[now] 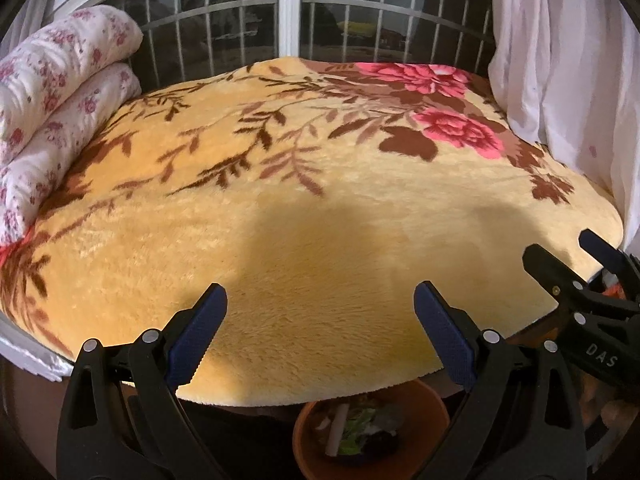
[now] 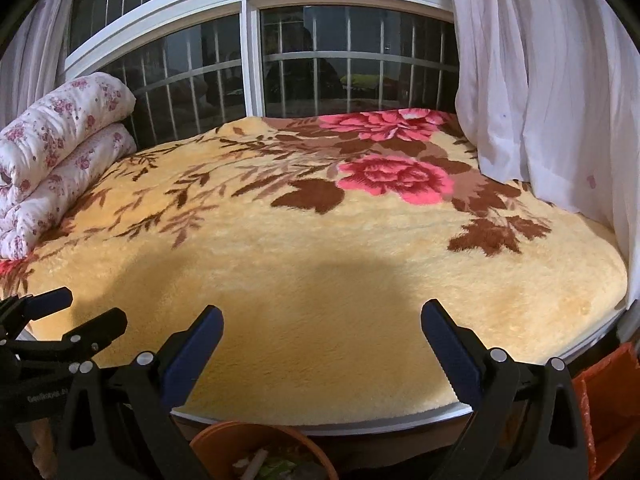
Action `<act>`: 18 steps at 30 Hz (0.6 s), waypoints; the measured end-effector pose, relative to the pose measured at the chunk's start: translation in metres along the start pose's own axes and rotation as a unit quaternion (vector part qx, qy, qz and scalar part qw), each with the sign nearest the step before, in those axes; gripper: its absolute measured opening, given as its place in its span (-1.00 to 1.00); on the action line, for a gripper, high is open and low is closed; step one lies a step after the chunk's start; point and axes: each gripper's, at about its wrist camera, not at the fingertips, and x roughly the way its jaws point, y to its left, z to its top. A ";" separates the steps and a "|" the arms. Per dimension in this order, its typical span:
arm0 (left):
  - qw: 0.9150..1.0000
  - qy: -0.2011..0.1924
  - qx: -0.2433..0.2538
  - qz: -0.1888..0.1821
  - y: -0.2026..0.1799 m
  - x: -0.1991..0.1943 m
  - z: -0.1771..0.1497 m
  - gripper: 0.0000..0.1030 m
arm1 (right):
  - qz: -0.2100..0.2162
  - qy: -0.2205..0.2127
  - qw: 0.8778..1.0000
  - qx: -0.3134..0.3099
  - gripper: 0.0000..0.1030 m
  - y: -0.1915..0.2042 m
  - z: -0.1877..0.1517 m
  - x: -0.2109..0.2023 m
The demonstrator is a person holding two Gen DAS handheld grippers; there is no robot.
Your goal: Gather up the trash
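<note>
Since the bin sits on the floor just below the bed's near edge, between the two grippers, it is placed where anything picked off the blanket could be dropped straight down. Inside it lie scraps of trash: a pale stick-like piece, something green and something dark, too small to name. From the right wrist view only the bin's far rim and a little of the contents show at the bottom edge.

No loose litter is visible anywhere on the blanket, so my judgement is that the collecting is largely done, or that the next piece lies out of frame.

Both tools hover above the near edge of the bed, side by side and empty. On the left gripper the jaws stand wide apart with nothing between them; the right gripper is equally wide and empty.

Further out, a folded quilt is stacked at the left by the window, a white curtain hangs at the right, and something orange, perhaps a bag, sits low at the right.
</note>
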 end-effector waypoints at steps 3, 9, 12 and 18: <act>1.000 0.001 -0.013 -0.003 0.005 0.001 -0.001 0.79 | 0.002 0.002 1.000 0.003 0.89 0.000 0.000 0.001; 1.000 0.005 -0.022 -0.005 0.006 0.002 -0.003 0.79 | 0.004 0.008 1.000 0.004 0.89 0.004 -0.004 0.001; 1.000 0.005 -0.022 0.000 0.005 0.003 -0.004 0.79 | 0.005 0.009 1.000 0.005 0.89 0.005 -0.006 0.001; 0.999 -0.021 -0.028 0.006 0.002 -0.005 -0.007 0.79 | 0.005 0.009 1.000 0.005 0.89 0.006 -0.008 0.000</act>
